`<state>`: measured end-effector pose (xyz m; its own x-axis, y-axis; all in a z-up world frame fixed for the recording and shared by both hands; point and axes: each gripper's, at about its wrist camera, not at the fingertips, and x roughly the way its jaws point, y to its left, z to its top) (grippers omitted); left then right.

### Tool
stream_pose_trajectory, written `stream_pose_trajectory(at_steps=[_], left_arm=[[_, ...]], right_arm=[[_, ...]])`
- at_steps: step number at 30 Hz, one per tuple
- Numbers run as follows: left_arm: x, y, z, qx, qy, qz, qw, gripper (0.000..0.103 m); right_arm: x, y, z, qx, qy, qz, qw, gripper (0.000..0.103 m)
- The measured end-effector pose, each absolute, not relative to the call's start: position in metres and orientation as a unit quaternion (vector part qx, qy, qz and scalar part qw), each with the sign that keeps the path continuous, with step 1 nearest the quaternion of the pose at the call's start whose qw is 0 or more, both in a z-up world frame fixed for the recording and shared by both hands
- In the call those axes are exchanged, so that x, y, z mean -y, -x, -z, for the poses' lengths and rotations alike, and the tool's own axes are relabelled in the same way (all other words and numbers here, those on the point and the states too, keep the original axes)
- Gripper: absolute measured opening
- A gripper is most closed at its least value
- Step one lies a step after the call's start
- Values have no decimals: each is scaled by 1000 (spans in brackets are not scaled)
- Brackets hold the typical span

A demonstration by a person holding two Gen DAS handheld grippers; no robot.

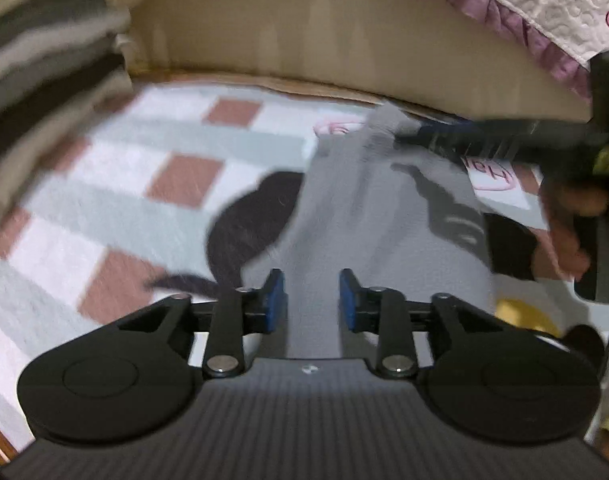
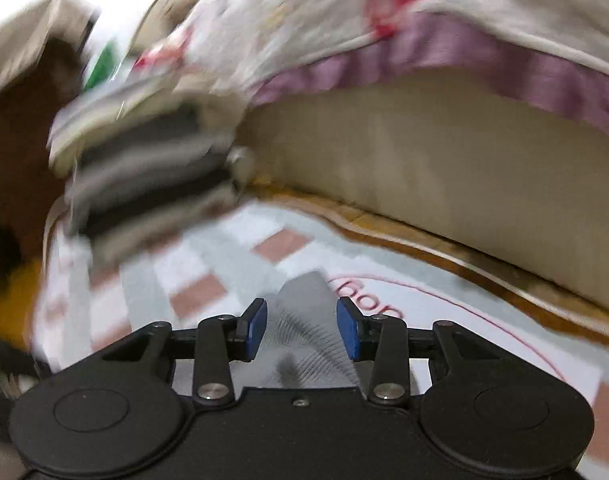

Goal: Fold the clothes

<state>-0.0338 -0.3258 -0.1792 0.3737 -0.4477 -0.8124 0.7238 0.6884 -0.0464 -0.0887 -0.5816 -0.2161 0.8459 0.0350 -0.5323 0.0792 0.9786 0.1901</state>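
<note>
A grey garment (image 1: 364, 220) lies spread on a checked mat (image 1: 144, 152), with a black piece of cloth (image 1: 252, 220) sticking out from under its left edge. My left gripper (image 1: 311, 296) hovers over the garment's near part. Its blue pads stand apart with nothing pinched. My right gripper (image 1: 408, 136) reaches in from the right to the garment's far corner and throws a shadow on the cloth. In the right wrist view the right gripper (image 2: 302, 330) has its pads apart, with a ribbed strip of the grey garment (image 2: 304, 304) in the gap. I see no pad pressing on it.
A stack of folded clothes (image 1: 44, 80) (image 2: 152, 168) stands at the mat's far left. A beige bed side (image 1: 344, 40) runs along the back, under a quilt with a purple frill (image 1: 524, 8). A person's hand (image 1: 564, 232) holds the right gripper's handle.
</note>
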Motion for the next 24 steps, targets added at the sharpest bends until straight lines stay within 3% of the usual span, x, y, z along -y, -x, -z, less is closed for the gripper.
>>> stream_pose_trajectory(at_steps=[3, 8, 10, 12, 15, 19, 24], left_arm=[[325, 26, 190, -444, -179, 329, 814, 25], [313, 4, 182, -481, -125, 308, 811, 33], [306, 4, 174, -469, -128, 301, 821, 34], [296, 6, 167, -460, -127, 301, 825, 44], [277, 2, 166, -481, -75, 330, 809, 46], [259, 1, 167, -499, -21, 361, 788, 47], [246, 9, 174, -502, 13, 386, 774, 52]], right_arm=[[576, 81, 238, -295, -87, 20, 951, 44], [582, 82, 230, -302, -103, 19, 947, 49], [596, 95, 218, -300, -163, 32, 939, 53], [610, 116, 209, -302, -236, 48, 922, 60], [621, 149, 212, -300, -353, 26, 886, 71], [611, 175, 241, -331, -488, 13, 808, 71], [563, 196, 262, -372, -541, 23, 754, 71]])
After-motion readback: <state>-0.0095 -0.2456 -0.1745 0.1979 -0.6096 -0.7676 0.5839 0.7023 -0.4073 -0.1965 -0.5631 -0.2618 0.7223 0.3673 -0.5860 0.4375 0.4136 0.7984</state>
